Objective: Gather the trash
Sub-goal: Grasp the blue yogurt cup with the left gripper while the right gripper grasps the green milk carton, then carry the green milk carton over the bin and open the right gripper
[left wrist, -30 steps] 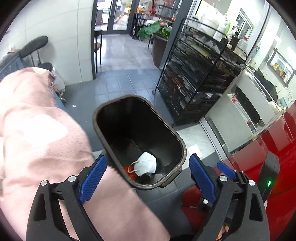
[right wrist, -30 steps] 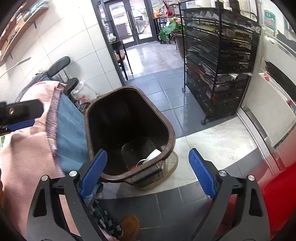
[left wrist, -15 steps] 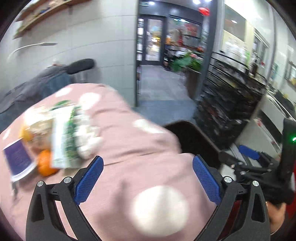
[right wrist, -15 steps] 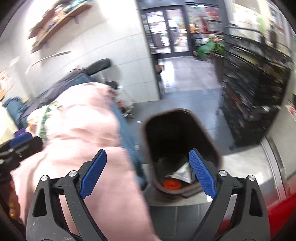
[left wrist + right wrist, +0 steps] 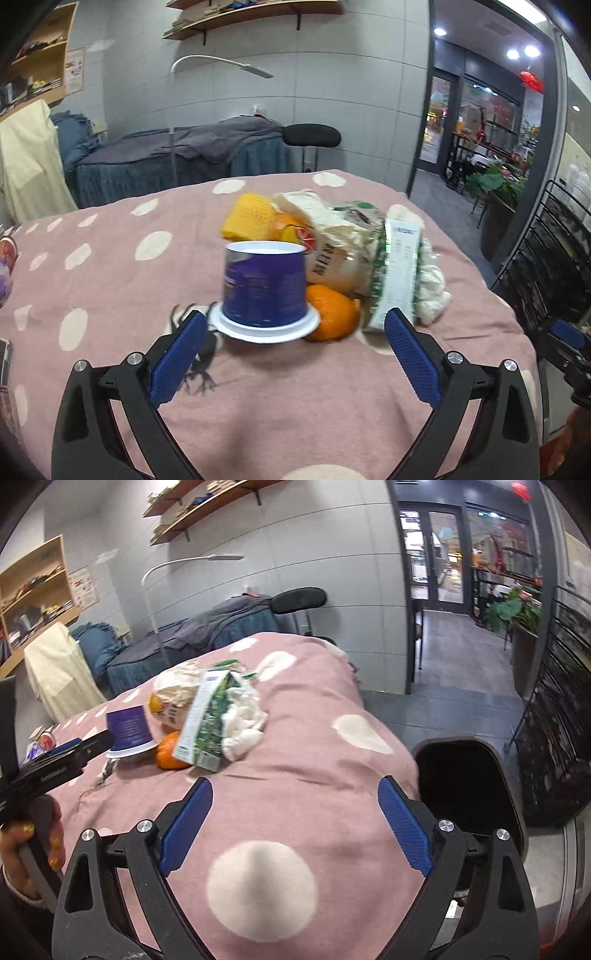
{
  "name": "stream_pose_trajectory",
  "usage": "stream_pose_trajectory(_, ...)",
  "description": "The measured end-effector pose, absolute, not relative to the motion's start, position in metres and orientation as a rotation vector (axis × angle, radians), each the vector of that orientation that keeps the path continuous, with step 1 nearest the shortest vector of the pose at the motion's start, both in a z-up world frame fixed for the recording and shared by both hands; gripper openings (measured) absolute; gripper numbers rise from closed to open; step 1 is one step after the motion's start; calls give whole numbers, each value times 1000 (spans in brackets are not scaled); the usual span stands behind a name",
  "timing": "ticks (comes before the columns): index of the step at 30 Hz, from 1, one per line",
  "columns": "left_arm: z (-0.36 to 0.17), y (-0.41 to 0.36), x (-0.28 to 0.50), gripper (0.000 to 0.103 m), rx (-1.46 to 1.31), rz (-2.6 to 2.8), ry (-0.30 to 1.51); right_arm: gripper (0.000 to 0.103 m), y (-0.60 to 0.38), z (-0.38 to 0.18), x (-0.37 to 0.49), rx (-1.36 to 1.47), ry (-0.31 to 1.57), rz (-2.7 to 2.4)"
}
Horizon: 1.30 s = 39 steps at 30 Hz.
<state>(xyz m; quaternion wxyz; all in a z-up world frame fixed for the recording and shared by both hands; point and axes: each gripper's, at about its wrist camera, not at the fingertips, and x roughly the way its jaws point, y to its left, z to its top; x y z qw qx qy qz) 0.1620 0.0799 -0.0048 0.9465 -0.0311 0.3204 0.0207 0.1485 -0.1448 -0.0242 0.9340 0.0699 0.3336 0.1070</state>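
A heap of trash lies on the pink polka-dot tablecloth (image 5: 110, 280). An upside-down purple cup (image 5: 265, 286) stands at its front, beside an orange (image 5: 330, 312), a green-and-white carton (image 5: 397, 266), a crumpled bag (image 5: 332, 236), a yellow sponge (image 5: 249, 216) and white tissue (image 5: 434, 288). My left gripper (image 5: 293, 360) is open, just short of the cup, with nothing between its fingers. My right gripper (image 5: 295, 829) is open over the bare cloth (image 5: 314, 738), with the carton (image 5: 207, 720) and cup (image 5: 127, 731) beyond it to the left. The dark bin (image 5: 465, 794) stands on the floor at the table's right edge.
A black wire rack (image 5: 561, 720) stands past the bin on the right. A covered bed (image 5: 177, 155), a lamp (image 5: 221, 62) and a black stool (image 5: 312, 134) are behind the table. The left tool and the hand (image 5: 22, 834) holding it show at the left of the right wrist view.
Both grippers have swung from over the bin, up and left, to face the tabletop. The trash heap now fills the left wrist view; the bin has slid to the right edge of the right wrist view.
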Motion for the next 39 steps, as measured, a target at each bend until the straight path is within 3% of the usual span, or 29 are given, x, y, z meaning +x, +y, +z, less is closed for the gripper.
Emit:
stream_pose_trajectory(13,-31,116,210,92,-75,5,776,90,-74,-18,190,147,781,429)
stream_pose_trajectory(15,-35,116,216,86,-77,-2,792,90,-62,-18,199,150,793,448)
stream_pose_trajectory(17,-37,114,220,72,-76,-12,800,90,-51,-16,207,134,805,468)
stream_pose_trajectory(20,-39,114,219,70,-80,-9,801,90,-35,-18,221,126,831,503)
stream_pose_trajectory(27,-35,131,208,70,-147,-11,773,78,-8,-40,264,125,952,501)
stream_pose_trajectory(35,-30,138,197,70,-168,19,723,76,0,-65,311,111,1050,353)
stream_pose_trajectory(39,-33,139,199,70,-179,10,731,58,14,-70,324,61,1051,301)
